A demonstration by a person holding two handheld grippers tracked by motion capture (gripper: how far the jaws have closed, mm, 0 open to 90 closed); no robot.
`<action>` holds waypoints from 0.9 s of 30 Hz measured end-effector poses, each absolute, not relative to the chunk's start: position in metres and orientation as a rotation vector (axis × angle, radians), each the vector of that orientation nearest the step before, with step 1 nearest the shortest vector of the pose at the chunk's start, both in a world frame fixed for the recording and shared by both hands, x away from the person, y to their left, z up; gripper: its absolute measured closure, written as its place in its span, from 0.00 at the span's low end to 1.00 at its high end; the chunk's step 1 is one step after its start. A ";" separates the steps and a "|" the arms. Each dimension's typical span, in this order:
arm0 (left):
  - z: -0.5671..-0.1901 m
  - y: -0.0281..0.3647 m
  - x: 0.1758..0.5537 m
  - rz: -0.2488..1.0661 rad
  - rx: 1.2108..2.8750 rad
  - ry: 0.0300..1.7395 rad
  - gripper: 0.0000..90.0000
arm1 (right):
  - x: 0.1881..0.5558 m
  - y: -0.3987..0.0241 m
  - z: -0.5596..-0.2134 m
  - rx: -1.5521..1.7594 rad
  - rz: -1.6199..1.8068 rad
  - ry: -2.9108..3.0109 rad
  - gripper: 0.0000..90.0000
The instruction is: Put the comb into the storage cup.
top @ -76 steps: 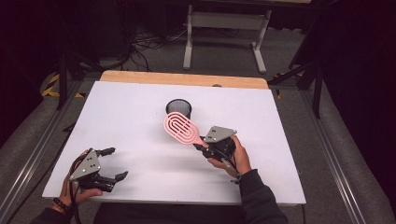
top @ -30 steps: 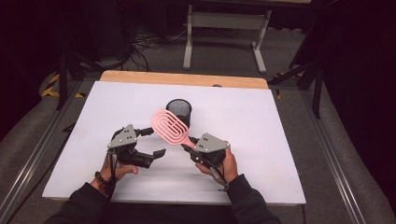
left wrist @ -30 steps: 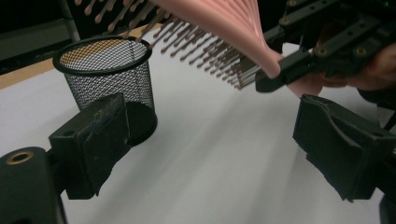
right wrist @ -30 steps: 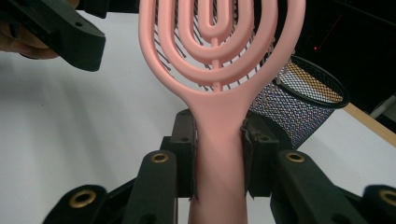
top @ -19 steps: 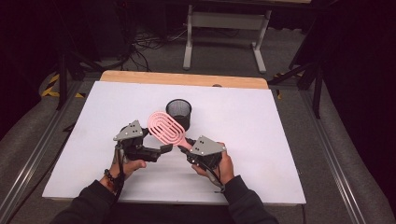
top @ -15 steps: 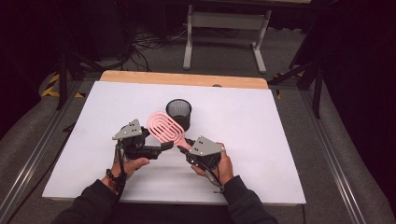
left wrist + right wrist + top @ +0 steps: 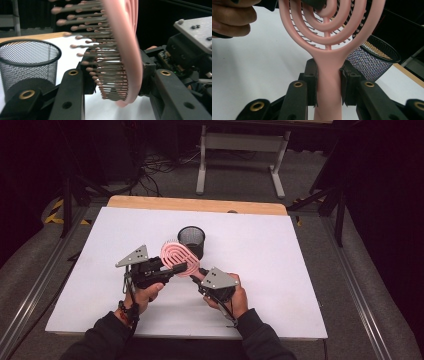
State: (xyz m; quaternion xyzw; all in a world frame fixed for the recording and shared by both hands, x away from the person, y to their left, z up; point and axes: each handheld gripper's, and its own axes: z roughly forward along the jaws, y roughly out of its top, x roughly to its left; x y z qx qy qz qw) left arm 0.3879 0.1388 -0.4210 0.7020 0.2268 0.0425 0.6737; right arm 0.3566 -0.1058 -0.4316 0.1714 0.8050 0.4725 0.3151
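Pink hairbrush gripped at both ends, above the table.

Right gripper clamps the handle; left gripper jaws have just been closing and now pinch the head (bristles toward one pad). Mesh cup stands just beyond the fingers.

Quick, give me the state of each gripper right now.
Left gripper: jaws have just been closing, now shut on the head of the pink hairbrush.
Right gripper: shut on the hairbrush's handle.

Black mesh cup, upright on white table, at 12 o'clock of centre; wooden edge strip beyond.
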 end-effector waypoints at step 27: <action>-0.401 0.157 0.378 0.254 1.590 0.485 0.70 | 0.347 -0.137 -0.416 0.486 1.402 2.008 0.48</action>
